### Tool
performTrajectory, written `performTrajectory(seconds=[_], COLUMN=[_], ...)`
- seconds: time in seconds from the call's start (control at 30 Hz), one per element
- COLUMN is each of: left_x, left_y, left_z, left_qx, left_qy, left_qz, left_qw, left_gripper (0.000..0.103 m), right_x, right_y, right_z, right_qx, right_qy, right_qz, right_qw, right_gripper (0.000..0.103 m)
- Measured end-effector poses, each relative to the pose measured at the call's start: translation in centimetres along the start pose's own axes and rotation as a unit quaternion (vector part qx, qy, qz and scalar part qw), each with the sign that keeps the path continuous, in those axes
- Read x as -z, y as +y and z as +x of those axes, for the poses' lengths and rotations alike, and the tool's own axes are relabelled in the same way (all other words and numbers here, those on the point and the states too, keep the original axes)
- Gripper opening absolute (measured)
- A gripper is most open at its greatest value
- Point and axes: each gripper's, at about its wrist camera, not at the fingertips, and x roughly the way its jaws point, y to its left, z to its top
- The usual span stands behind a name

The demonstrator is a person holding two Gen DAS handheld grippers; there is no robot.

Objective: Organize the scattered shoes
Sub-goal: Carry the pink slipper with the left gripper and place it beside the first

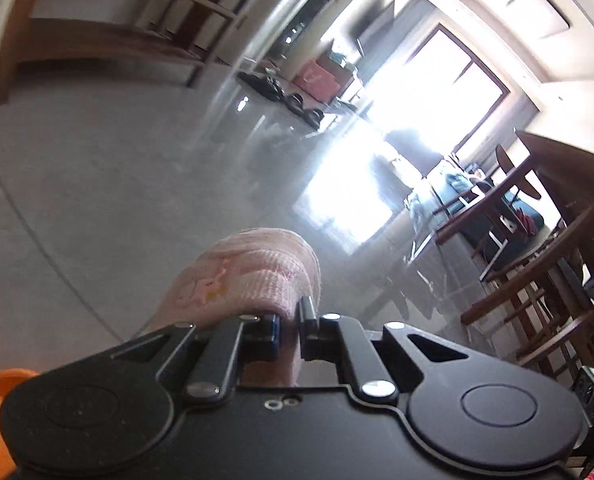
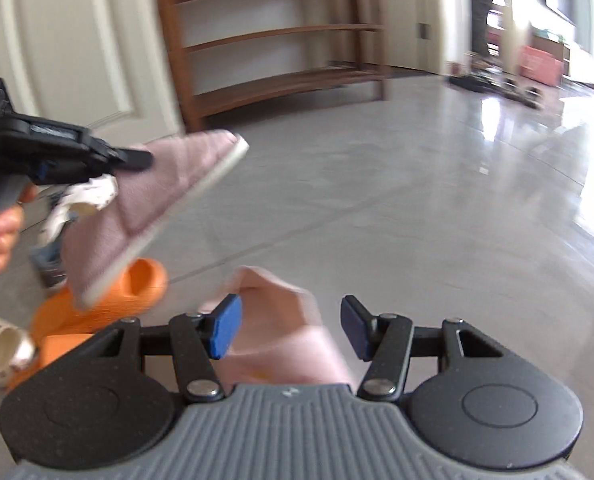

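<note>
A wooden shelf [image 2: 273,40] stands upper centre beside a white door [image 2: 77,40], over grey floor [image 2: 377,200].

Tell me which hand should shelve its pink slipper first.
Probably left. The left gripper is shut on a pink slipper held in the air, nearer the wooden shelf. The right gripper's fingers look loosely set around its slipper.

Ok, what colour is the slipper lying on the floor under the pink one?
Orange slipper, seen best in the right wrist view, below the pink slipper.
</note>
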Motion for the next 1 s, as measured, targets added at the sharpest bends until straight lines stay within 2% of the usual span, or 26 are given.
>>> performTrajectory(seconds=[0.13, 0.23, 0.27, 0.4, 0.47, 0.57, 0.6, 0.73, 0.8, 0.83, 0.87, 0.9, 0.93, 1.0], left_x=[0.9, 2.7, 3.4, 5.6, 6.4, 7.9, 8.4, 10.2, 10.9, 11.2, 11.3, 11.5, 11.6, 11.6], left_y=[-3.0, -5.1, -5.7, -4.9, -3.6, -1.3, -0.8, 0.5, 0.5, 0.6, 0.3, 0.2, 0.2, -0.5], left_z=[8.2, 10.2, 10.0, 6.0, 2.5, -2.4, -3.6, -7.2, -7.6, -8.0, -7.9, -8.0, -8.2, -7.9], left_qx=[0.018, 0.033, 0.026, 0.01, -0.004, -0.017, -0.022, -0.037, -0.044, -0.047, -0.047, -0.048, -0.05, -0.055], left_qy=[0.062, 0.094, 0.101, 0.094, 0.07, 0.045, 0.038, 0.021, 0.023, 0.023, 0.021, 0.022, 0.025, 0.026], left_qz=[0.032, 0.064, 0.08, 0.076, 0.054, -0.004, -0.017, -0.048, -0.05, -0.051, -0.055, -0.057, -0.056, -0.049], left_qw=[0.9974, 0.9929, 0.9913, 0.9926, 0.996, 0.9989, 0.9989, 0.9979, 0.9975, 0.9973, 0.9972, 0.997, 0.9969, 0.9969], left_gripper=[0.006, 0.006, 0.006, 0.007, 0.019, 0.019, 0.019, 0.021, 0.021, 0.022, 0.023, 0.024, 0.024, 0.025], right_x=[0.7, 0.9, 0.7, -0.9, -1.9, -4.6, -5.6, -8.8, -9.7, -9.8, -9.8, -9.9, -9.9, -10.1], right_y=[-3.6, -5.9, -6.3, -6.7, -5.9, -3.4, -2.2, 1.3, 2.7, 2.8, 2.9, 2.8, 2.5, 1.6], right_z=[-0.5, -0.5, -0.4, 0.8, 1.7, 4.2, 5.3, 11.2, 16.0, 17.4, 18.8, 20.1, 20.9, 21.2], right_qx=[0.034, 0.055, 0.059, 0.045, 0.031, 0.0, -0.01, -0.001, 0.018, 0.028, 0.038, 0.048, 0.052, 0.053], right_qy=[0.011, 0.018, 0.019, 0.016, 0.013, 0.011, 0.018, 0.07, 0.153, 0.172, 0.191, 0.208, 0.218, 0.232], right_qz=[0.014, 0.024, 0.023, -0.011, -0.044, -0.133, -0.165, -0.27, -0.312, -0.32, -0.328, -0.332, -0.329, -0.299], right_qw=[0.999, 0.998, 0.998, 0.999, 0.998, 0.991, 0.986, 0.96, 0.938, 0.931, 0.924, 0.919, 0.917, 0.924], right_gripper=[0.059, 0.059, 0.059, 0.059, 0.059, 0.059, 0.059, 0.059, 0.057, 0.056, 0.044, 0.017, 0.018, 0.014])
